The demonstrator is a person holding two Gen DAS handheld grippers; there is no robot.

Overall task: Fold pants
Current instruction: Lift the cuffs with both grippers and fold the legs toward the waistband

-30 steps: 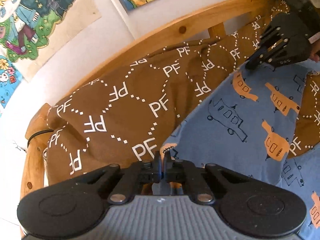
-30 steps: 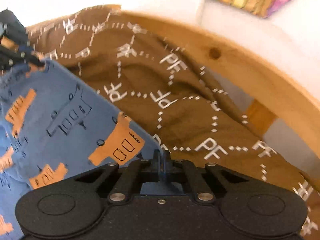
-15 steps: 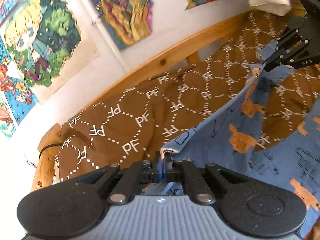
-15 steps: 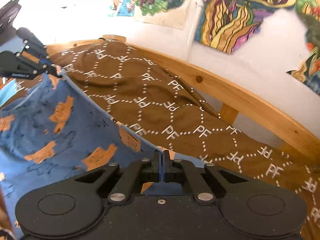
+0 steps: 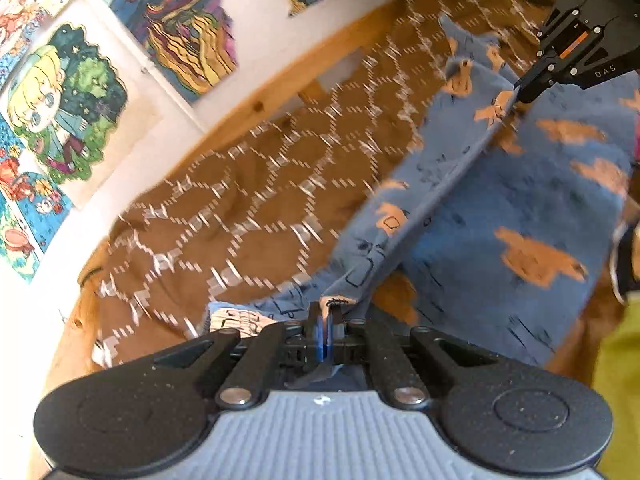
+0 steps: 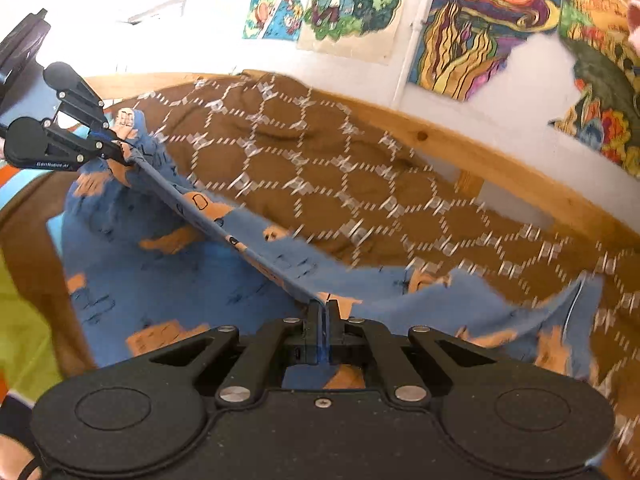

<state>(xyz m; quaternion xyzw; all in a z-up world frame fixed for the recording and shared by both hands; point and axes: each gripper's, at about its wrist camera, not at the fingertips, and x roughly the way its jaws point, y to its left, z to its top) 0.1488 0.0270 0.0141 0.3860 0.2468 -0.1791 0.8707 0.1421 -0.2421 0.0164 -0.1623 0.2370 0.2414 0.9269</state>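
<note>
The blue pants point(image 5: 500, 208) with orange car prints hang between my two grippers above the bed. My left gripper point(image 5: 326, 322) is shut on one end of the pants' top edge. My right gripper point(image 6: 320, 316) is shut on the other end. The edge is stretched taut between them. In the left wrist view the right gripper point(image 5: 520, 94) shows at the upper right. In the right wrist view the left gripper point(image 6: 120, 154) shows at the upper left, and the pants point(image 6: 168, 276) drape below the taut edge.
A brown bedspread point(image 5: 248, 208) with a white hexagon pattern covers the bed, also in the right wrist view point(image 6: 320, 168). A wooden bed rail point(image 6: 480, 160) runs along the wall behind. Posters point(image 6: 480, 28) hang on the white wall. A yellow-green cloth point(image 5: 620, 380) is at the right.
Both grippers have lifted the pants off the bedspread and pulled back from the wall. The top edge has gone taut between them and more wall and posters show.
</note>
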